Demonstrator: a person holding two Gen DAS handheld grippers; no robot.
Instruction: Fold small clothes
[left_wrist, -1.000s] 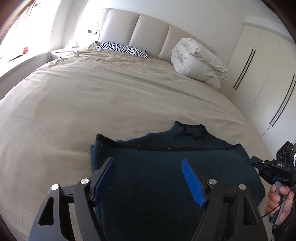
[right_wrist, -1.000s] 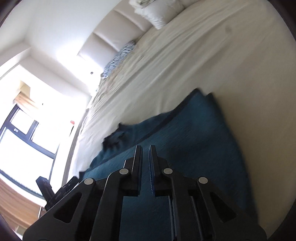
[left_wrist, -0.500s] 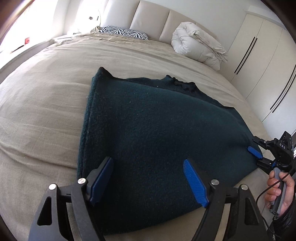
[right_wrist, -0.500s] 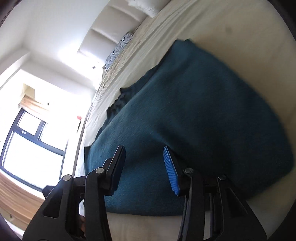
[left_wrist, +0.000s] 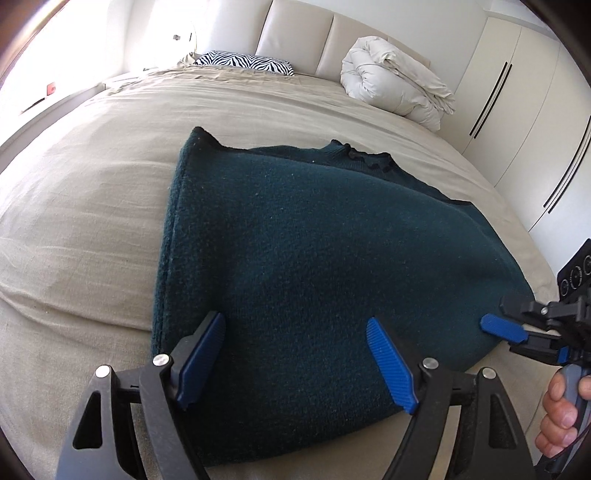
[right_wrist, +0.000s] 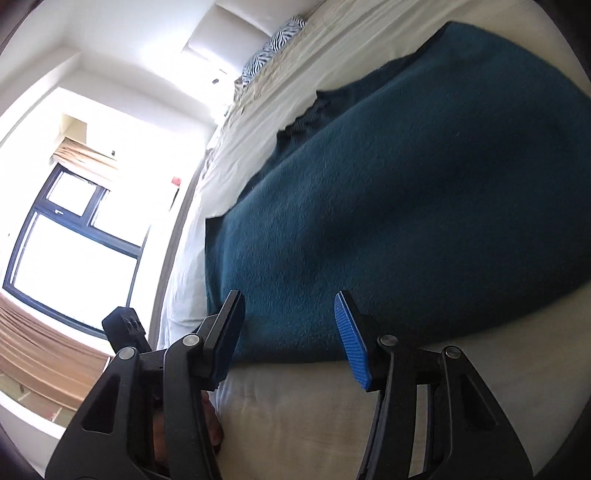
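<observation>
On the bed (left_wrist: 92, 206) our folded teal sweater (left_wrist: 314, 266) had dropped flat; our right gripper (right_wrist: 291, 332) had just been opening, released, like our left gripper (left_wrist: 295, 354).

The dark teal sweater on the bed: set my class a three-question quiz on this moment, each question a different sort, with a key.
1. True or false: the left tongs grip the dark teal sweater.
2. What lies by the headboard, nearest the wardrobe doors? A) zebra-print pillow B) rolled white duvet C) a book
3. Fill in: the sweater lies folded on the ___.

Key
1. False: both the left and the right tongs stand open above it.
2. B, the rolled white duvet.
3. bed.
</observation>
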